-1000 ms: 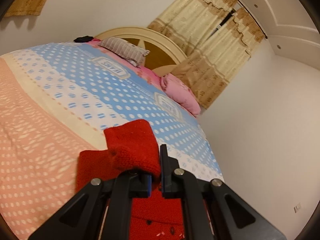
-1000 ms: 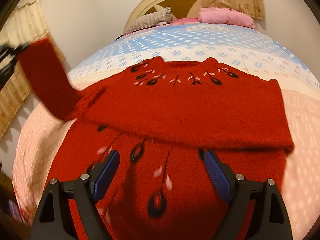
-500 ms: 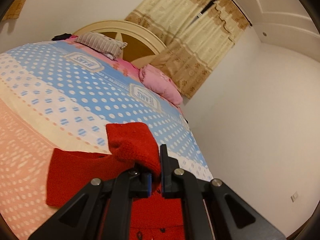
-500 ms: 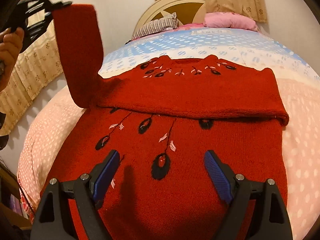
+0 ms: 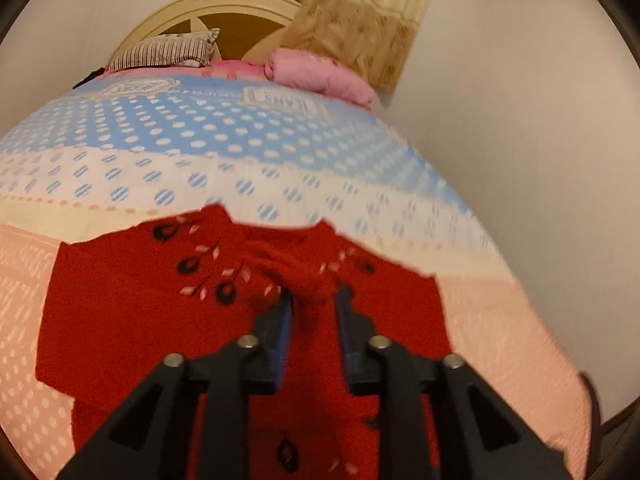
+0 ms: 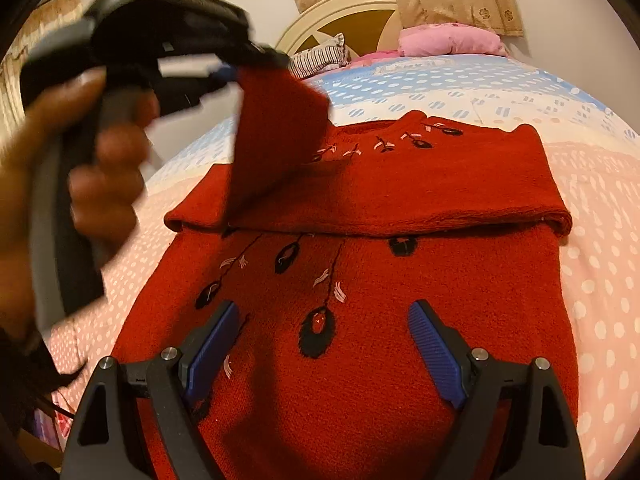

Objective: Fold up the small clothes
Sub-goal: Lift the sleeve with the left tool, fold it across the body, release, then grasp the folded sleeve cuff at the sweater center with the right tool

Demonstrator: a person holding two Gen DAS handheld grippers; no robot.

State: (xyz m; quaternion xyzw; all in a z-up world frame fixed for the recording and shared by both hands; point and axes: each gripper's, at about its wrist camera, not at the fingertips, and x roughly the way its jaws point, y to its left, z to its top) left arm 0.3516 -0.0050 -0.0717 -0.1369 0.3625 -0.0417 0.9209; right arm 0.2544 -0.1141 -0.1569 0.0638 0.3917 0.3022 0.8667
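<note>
The left gripper (image 5: pixel 311 306) has its two blue pads a little apart. Its jaws have just been opening. The end of the red sleeve (image 5: pixel 296 270) sits bunched up between the pads, and the pads do not look like they press on it. In the right wrist view the sleeve (image 6: pixel 276 128) hangs down from the left gripper (image 6: pixel 230 74) over the top part of the red sweater (image 6: pixel 360 280). A hand (image 6: pixel 80 168) holds that gripper by its handle; it looks blurry. The right gripper (image 6: pixel 324 344) has its blue pads (image 6: pixel 214 344) wide apart, with nothing held between them. It is over the lower part of the sweater. The sweater lies flat on the bed (image 6: pixel 600 240), on a pink and blue cover with white dots. Its other sleeve is folded across the chest. Black and white flower shapes run down the front. At the far end of the bed are a striped pillow (image 5: pixel 168 50), a pink pillow (image 5: pixel 316 76) and a round cream headboard (image 5: pixel 224 4). A tan curtain (image 5: pixel 352 28) hangs behind them.
</note>
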